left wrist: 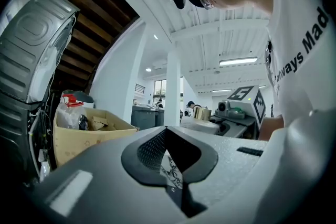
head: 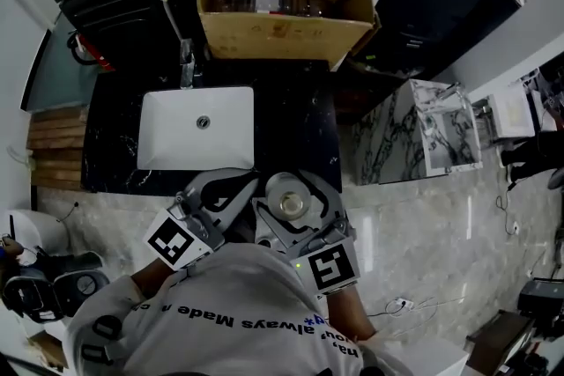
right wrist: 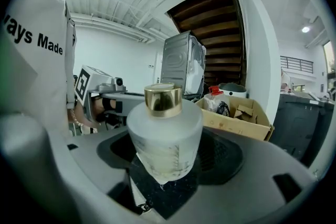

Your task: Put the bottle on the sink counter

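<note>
The right hand-held gripper has its jaws spread around a frosted bottle and pinches it at the body, gold cap on top, bottle upright. From the head view that bottle sits right in front of the person's chest, at the front edge of the black counter, just off the front right corner of the white sink basin. Dark speckled counter shows below the bottle through the jaw gap; whether the base touches it, I can't tell.

Over on the left, the left hand-held gripper carries nothing: its jaws are pressed nearly together, only a thin sliver of marbled surface showing between the pads. It sits just beside the right one, tips pointing toward the basin's front rim.

Behind the basin stands the faucet, and beyond that an open cardboard box holding bagged items and card scraps.
</note>
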Demonstrator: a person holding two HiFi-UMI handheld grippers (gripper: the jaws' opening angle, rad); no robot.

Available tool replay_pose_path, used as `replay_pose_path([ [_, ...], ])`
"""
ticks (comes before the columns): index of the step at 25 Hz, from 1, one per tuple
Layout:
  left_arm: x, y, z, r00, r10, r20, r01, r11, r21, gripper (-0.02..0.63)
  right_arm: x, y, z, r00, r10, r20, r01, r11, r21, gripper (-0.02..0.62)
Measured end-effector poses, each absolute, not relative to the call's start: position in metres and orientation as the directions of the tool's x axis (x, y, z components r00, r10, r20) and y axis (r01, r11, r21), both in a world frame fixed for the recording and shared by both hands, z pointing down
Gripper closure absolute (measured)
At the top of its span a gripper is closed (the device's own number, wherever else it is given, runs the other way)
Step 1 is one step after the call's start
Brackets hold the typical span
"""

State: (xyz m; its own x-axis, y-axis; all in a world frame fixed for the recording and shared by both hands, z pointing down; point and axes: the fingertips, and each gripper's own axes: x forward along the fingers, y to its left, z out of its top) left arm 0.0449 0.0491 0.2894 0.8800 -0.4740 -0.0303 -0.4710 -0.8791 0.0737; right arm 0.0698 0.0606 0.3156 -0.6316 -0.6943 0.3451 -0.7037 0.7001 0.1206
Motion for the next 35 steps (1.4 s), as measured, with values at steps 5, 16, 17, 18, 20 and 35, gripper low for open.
replay_pose_path([
  [5, 0.029, -0.008, 0.289, 0.877, -0.480, -0.030, -0.476, -0.875, 0.085, 0.603, 0.055, 0.001, 0.313, -0.632, -0.689, 0.355, -0.695, 0.706, 0.133, 0.261],
  [16, -0.007, -0.102, 0.294, 0.866, -0.499, -0.023, -0.494, -0.863, 0.108, 0.603, 0.016, -0.092, 0.314, -0.659, -0.659, 0.363, -0.665, 0.736, 0.126, 0.262],
  [17, -0.009, -0.109, 0.296, 0.866, -0.499, -0.020, -0.494, -0.862, 0.111, 0.603, 0.014, -0.098, 0.315, -0.659, -0.659, 0.363, -0.666, 0.735, 0.125, 0.262],
  [18, -0.010, -0.115, 0.298, 0.867, -0.497, -0.015, -0.493, -0.863, 0.113, 0.603, 0.013, -0.104, 0.315, -0.658, -0.660, 0.363, -0.667, 0.734, 0.124, 0.262],
  [20, -0.008, -0.124, 0.303, 0.871, -0.491, -0.005, -0.487, -0.866, 0.116, 0.603, 0.014, -0.114, 0.317, -0.655, -0.662, 0.363, -0.672, 0.731, 0.120, 0.262],
  [35, 0.042, -0.146, 0.311, 0.857, -0.514, 0.033, -0.514, -0.849, 0.120, 0.603, 0.065, -0.140, 0.325, -0.668, -0.650, 0.362, -0.662, 0.741, 0.111, 0.261],
])
